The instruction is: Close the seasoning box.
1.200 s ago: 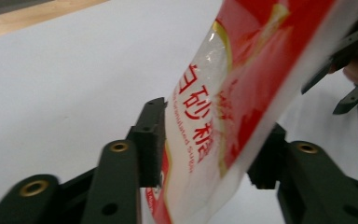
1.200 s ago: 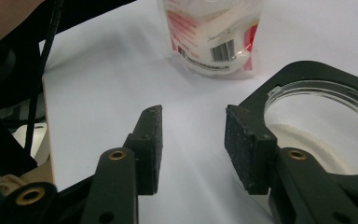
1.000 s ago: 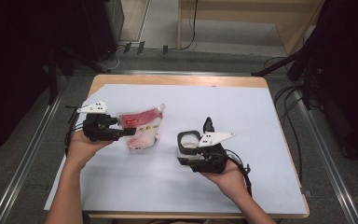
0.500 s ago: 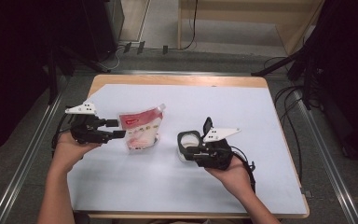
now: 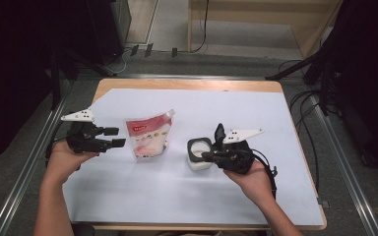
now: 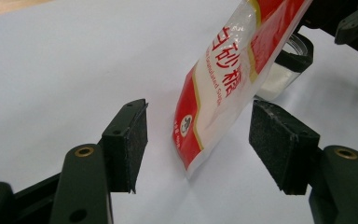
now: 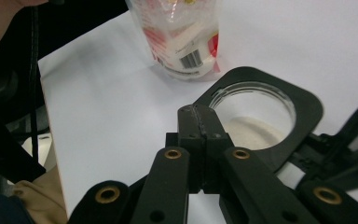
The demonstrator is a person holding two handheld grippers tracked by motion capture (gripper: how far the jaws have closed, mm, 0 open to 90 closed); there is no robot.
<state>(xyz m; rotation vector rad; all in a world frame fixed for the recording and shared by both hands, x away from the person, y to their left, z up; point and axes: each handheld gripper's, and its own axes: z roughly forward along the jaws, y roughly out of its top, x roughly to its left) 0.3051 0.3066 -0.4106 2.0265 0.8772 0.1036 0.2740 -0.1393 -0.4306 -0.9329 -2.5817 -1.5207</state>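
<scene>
The left gripper (image 5: 119, 137) has drawn back from the red-and-white plastic pouch of sugar (image 5: 148, 135) — a second ago it was right up against the bag's side, now there is bare sheet between them. Its jaws have just been opening and stand wide, and in the left gripper view the pouch (image 6: 223, 88) sits a little beyond the two foam pads (image 6: 137, 144), touched by neither. The pouch stands on its base a little left of the bench's middle, leaning, its spout corner pointing up and away from the person.

Just to its right sits the clear square container with a black rim (image 5: 199, 151), some white powder in the bottom, its hinged black lid (image 5: 220, 132) flipped upright. The right gripper (image 5: 207, 156) has just been closing, and in the right gripper view its jaws are pressed flat together at the near edge of the black rim (image 7: 303, 100) — whether a thin lip of that rim is caught between them I cannot tell. The pouch's barcode end (image 7: 186, 44) shows beyond the container there.

All of this rests on a pale blue-white sheet (image 5: 187, 206) covering the wooden bench (image 5: 187, 84), with a person's bare forearms coming in from the near side.
</scene>
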